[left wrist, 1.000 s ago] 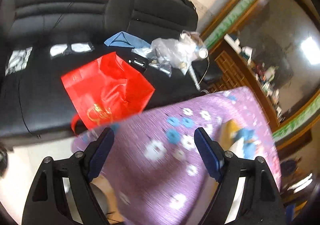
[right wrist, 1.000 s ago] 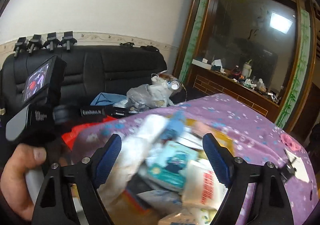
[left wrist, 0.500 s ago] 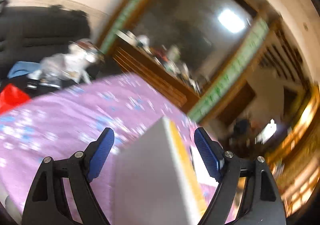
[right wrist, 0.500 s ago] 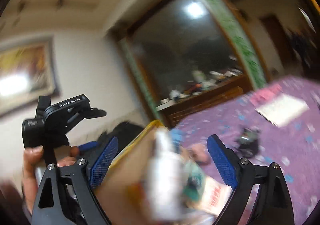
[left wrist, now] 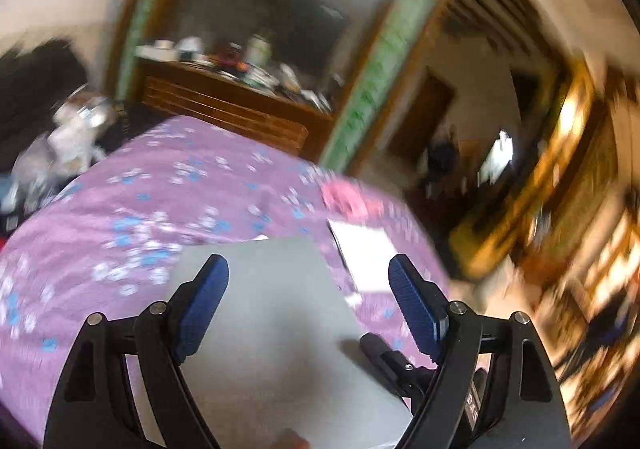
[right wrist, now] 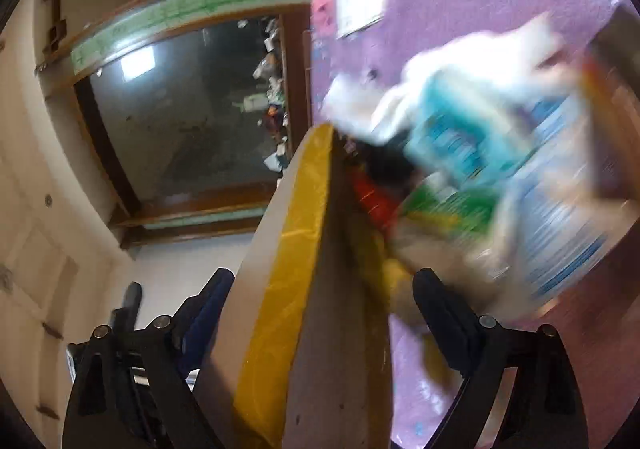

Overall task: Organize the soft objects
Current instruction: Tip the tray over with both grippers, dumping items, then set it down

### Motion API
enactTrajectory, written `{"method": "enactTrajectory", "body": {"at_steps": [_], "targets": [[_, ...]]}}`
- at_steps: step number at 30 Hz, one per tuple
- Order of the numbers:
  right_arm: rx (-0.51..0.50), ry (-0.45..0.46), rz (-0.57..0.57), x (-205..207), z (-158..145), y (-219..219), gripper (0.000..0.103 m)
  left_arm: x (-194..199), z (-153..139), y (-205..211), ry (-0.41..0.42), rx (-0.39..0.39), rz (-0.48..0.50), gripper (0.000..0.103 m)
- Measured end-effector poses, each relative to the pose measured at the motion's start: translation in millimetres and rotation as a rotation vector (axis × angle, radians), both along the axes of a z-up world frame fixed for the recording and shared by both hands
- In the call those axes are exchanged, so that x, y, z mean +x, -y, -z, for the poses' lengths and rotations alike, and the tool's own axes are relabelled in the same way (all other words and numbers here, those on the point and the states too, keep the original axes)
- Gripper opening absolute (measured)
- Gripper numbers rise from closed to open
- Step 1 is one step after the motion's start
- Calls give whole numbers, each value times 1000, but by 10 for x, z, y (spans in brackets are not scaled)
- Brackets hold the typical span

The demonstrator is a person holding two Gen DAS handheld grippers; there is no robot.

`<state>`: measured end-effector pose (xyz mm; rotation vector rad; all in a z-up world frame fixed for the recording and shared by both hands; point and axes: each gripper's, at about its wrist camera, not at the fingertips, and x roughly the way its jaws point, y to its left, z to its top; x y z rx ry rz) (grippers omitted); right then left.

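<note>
both grippers' jaws spread wide round stiff cardboard box (right wrist: 320,289); blurry soft packs (right wrist: 472,137), prob. spilling.

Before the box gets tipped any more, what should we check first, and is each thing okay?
1. Box wall sits between the right gripper fingers: ok, though whether they pinch it, cannot tell.
2. Left gripper is open over the box's grey side, holding nothing: ok.
3. Soft packets staying inside the tipped box: not ok, they look blurred and seem to be sliding toward the opening.
4. Purple cloth under the spill has room: ok, mostly bare there.
5. White paper and pink thing clear of the falling packets: cannot tell.
</note>
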<state>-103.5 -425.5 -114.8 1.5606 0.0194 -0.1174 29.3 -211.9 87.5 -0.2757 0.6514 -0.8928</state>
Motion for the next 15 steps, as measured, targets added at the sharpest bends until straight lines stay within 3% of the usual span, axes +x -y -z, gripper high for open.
{"method": "enactTrajectory", "body": {"at_steps": [2, 4, 5, 6, 8, 10, 13, 15], "targets": [[-233, -61, -56, 198, -495, -260, 91, 82, -4, -568, -24, -96, -125, 82], [-521, -116, -165, 507, -1013, -733, 91, 124, 30, -1252, -23, -195, -302, 82], [-611, -124, -211, 657, -1169, -807, 91, 123, 81, -1577, -16, -220, -411, 83], [-759, -115, -293, 842, -1345, -1133, 91, 138, 155, -1799, -14, -224, -496, 83], [-928, -43, -413, 1126, -1460, -1546, 91, 177, 285, -2234, -25, -195, -683, 83], [-919, -7, -519, 1244, -1371, -1709, 89, 295, 432, -2451, -38, -146, -770, 83], [-800, -22, -530, 1271, -1255, -1635, 91, 400, 566, -2613, 9, -44, -873, 83], [-758, -50, -527, 1122, -1202, -1464, 92, 541, 700, -2569, 24, 14, -879, 83]]}}
